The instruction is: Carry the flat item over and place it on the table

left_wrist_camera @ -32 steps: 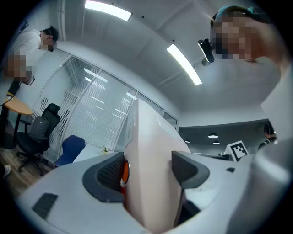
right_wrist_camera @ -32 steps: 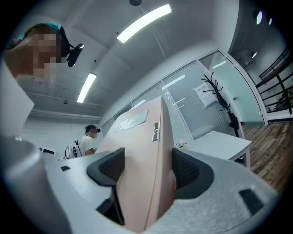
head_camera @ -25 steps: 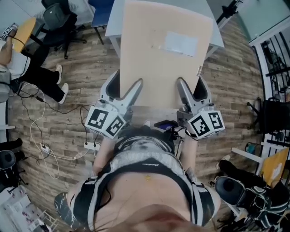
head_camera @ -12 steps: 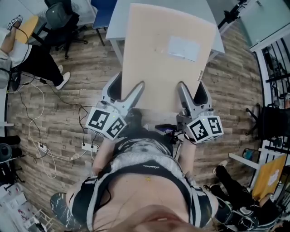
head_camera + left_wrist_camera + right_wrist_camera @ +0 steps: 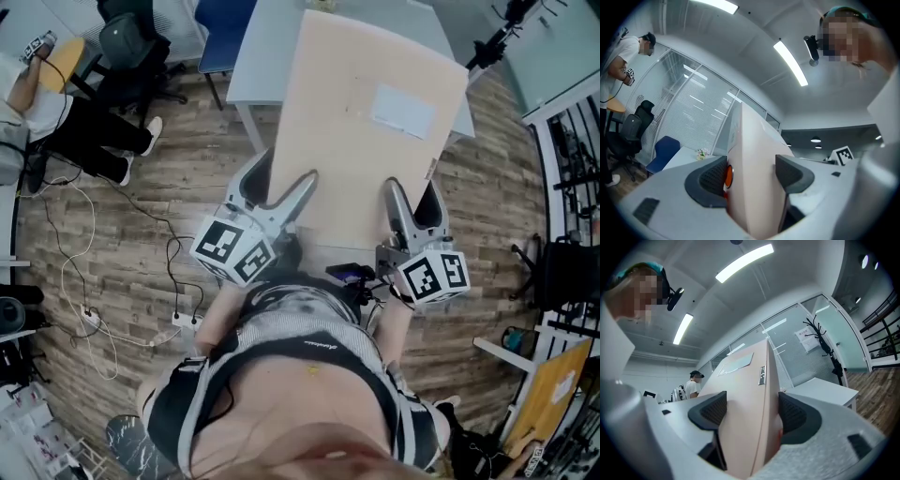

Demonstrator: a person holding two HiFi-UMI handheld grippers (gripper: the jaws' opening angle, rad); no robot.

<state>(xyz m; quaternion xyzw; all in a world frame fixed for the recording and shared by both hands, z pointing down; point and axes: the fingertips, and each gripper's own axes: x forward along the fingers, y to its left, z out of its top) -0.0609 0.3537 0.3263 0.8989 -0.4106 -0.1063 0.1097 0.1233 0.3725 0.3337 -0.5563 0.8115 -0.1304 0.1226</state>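
A flat tan cardboard box (image 5: 370, 141) with a white label is held level in front of me, its far end over a grey-white table (image 5: 262, 47). My left gripper (image 5: 281, 192) is shut on the box's near left edge, and my right gripper (image 5: 412, 202) is shut on its near right edge. In the left gripper view the box (image 5: 752, 178) fills the gap between the dark pads (image 5: 710, 176). The right gripper view shows the box (image 5: 747, 423) squeezed between its pads (image 5: 792, 413) in the same way.
A blue chair (image 5: 220, 28) stands at the table's left end. A black office chair (image 5: 127, 42) and a seated person's legs (image 5: 94, 141) are at the left, with cables (image 5: 94, 309) on the wooden floor. Black racks (image 5: 567, 141) line the right side.
The box and both grippers have shifted right and forward, so the box now reaches further over the table. Both grips have stayed the same.
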